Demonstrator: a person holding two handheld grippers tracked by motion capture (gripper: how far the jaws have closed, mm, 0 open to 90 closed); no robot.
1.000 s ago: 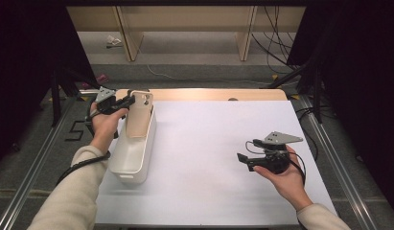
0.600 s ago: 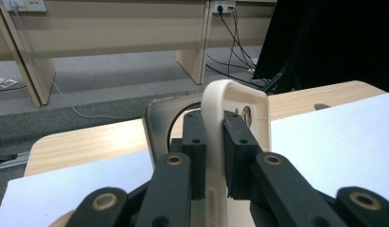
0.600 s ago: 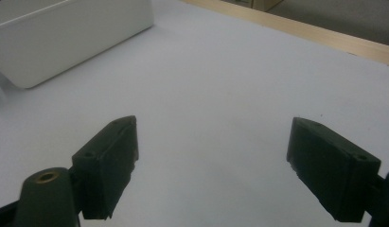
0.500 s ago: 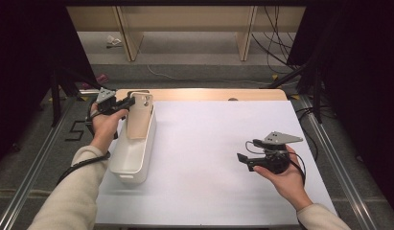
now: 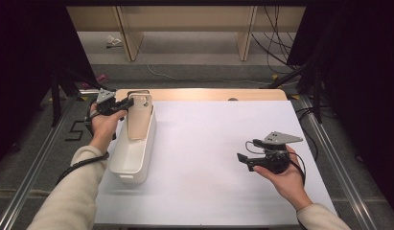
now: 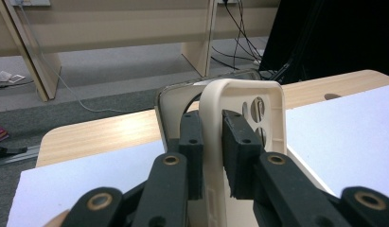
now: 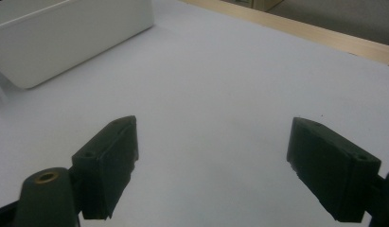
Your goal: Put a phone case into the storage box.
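A beige phone case (image 5: pixel 140 119) with camera cut-outs stands tilted in the far end of a white bin (image 5: pixel 132 167). My left gripper (image 5: pixel 129 102) comes in from the bin's left side and is shut on the case's upper edge. In the left gripper view the two black pads (image 6: pixel 192 142) press the wall of the case (image 6: pixel 244 92) from both sides. Just behind the case is a dark-rimmed frame (image 6: pixel 175 90); I cannot tell what it is. My right gripper (image 5: pixel 243 160) is held in a hand low over the white table sheet at the right, open, with nothing between its jaws (image 7: pixel 211 161).
The long white bin (image 7: pixel 64 33) lies along the left edge of the white sheet (image 5: pixel 218 143). A wooden table edge (image 5: pixel 209 94) runs along the back. Metal rails flank the table, and cables and shelf legs stand on the floor behind.
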